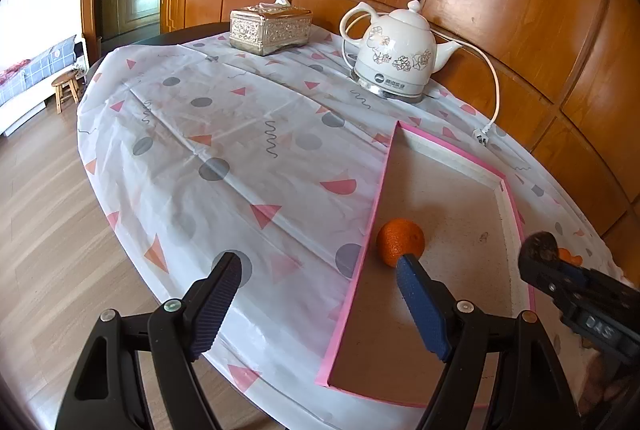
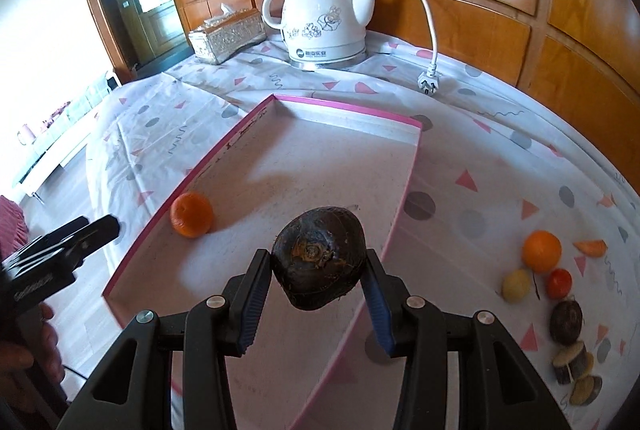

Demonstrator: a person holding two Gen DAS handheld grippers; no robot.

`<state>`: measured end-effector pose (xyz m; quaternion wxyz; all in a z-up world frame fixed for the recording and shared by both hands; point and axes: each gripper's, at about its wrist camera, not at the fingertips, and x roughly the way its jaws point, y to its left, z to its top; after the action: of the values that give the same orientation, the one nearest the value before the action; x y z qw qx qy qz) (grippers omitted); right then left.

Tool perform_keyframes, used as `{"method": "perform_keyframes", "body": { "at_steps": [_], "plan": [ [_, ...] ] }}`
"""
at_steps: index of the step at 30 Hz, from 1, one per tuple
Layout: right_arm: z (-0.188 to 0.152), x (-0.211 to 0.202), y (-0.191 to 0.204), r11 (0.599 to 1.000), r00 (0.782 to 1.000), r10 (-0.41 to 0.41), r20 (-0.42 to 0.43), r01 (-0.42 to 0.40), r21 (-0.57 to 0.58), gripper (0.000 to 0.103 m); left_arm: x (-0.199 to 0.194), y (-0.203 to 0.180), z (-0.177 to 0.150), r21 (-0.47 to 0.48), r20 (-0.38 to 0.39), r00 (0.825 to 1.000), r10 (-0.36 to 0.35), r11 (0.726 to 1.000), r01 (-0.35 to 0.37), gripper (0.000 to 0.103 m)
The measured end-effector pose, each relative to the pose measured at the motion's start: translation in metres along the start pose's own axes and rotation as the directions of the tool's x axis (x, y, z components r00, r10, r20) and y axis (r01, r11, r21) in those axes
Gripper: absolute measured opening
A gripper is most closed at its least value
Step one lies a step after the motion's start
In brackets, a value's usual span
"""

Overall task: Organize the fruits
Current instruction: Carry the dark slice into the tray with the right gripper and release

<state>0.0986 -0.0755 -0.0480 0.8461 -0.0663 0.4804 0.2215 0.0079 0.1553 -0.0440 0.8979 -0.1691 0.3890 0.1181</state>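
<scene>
A pink-rimmed shallow tray (image 2: 344,107) (image 1: 376,206) lies on the patterned tablecloth. One orange (image 2: 192,214) (image 1: 400,241) sits inside it near its left wall. My right gripper (image 2: 318,266) is shut on a dark brown round fruit (image 2: 318,262) and holds it above the tray's right part; it shows in the left wrist view too (image 1: 540,250). My left gripper (image 1: 316,270) is open and empty, straddling the tray's left rim, its right finger just in front of the orange. Right of the tray lie an orange (image 2: 542,251), a yellow fruit (image 2: 516,284), a red fruit (image 2: 559,283) and a dark fruit (image 2: 566,322).
A white kettle (image 2: 324,26) (image 1: 396,58) with a loose cord and plug (image 2: 428,80) stands at the back, beside a silver tissue box (image 2: 226,36) (image 1: 270,26). Cut dark pieces (image 2: 576,370) and an orange wedge (image 2: 591,247) lie at the right. Wooden wall panels stand behind.
</scene>
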Motion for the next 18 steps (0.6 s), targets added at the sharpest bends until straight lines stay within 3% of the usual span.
{"method": "perform_keyframes", "body": {
  "at_steps": [9, 18],
  "plan": [
    [0.02, 0.033, -0.003, 0.999, 0.998, -0.043, -0.043, 0.044, 0.023, 0.047, 0.004, 0.003, -0.001, 0.001, -0.01, 1.0, 0.008, 1.0, -0.008, 0.08],
    [0.017, 0.029, -0.009, 0.995, 0.998, -0.066, -0.018, 0.067, 0.08, 0.051, 0.002, 0.003, -0.001, 0.007, -0.005, 1.0, 0.004, 1.0, -0.004, 0.08]
  ]
}}
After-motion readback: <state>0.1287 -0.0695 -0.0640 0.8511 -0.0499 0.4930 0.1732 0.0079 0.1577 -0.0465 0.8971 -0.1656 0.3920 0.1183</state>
